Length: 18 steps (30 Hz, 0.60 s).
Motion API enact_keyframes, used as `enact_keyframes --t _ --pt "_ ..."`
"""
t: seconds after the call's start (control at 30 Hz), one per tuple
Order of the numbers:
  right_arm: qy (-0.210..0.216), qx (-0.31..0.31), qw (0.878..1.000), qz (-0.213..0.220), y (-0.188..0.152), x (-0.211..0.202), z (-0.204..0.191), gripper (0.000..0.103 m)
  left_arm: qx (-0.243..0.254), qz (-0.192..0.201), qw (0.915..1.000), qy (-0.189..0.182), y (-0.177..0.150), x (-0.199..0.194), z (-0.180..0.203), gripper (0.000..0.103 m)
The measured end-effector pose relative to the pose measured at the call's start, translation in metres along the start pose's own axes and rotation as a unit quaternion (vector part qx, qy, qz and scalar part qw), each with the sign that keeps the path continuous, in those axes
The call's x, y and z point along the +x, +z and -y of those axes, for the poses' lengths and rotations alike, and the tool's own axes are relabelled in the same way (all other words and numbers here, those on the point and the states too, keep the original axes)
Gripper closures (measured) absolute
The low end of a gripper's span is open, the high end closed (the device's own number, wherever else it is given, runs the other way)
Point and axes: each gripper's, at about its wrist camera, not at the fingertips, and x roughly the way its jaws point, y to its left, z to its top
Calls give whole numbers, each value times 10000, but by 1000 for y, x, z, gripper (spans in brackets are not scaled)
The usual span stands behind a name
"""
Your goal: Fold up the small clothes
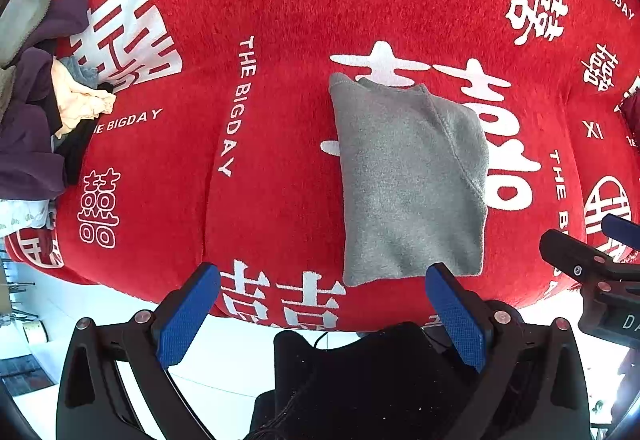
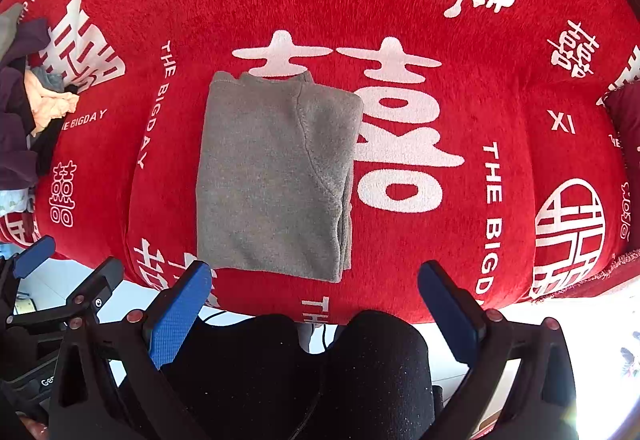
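A grey fleece garment [image 1: 408, 179] lies folded into a tall rectangle on the red sofa cover; it also shows in the right wrist view [image 2: 272, 175]. My left gripper [image 1: 324, 312] is open and empty, held back from the garment's near edge, above the sofa front. My right gripper [image 2: 316, 308] is open and empty, just short of the garment's near edge. The right gripper's side shows at the right of the left wrist view [image 1: 592, 260], and the left gripper shows at the left of the right wrist view [image 2: 48, 280].
A pile of unfolded clothes [image 1: 44, 107] in purple, cream, grey and black sits at the sofa's left end, also in the right wrist view [image 2: 28, 111]. The red cover [image 1: 304, 19] has white lettering. A person's dark-trousered legs [image 2: 320, 368] are below. A white floor [image 1: 224, 356] lies beneath.
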Motion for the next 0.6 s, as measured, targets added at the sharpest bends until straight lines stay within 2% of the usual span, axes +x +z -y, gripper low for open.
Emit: enact_keyframes --t 0.6 --pt "-10 -20 10000 -19 4 2 -1 0 39 -10 10000 -42 3 0 3 1"
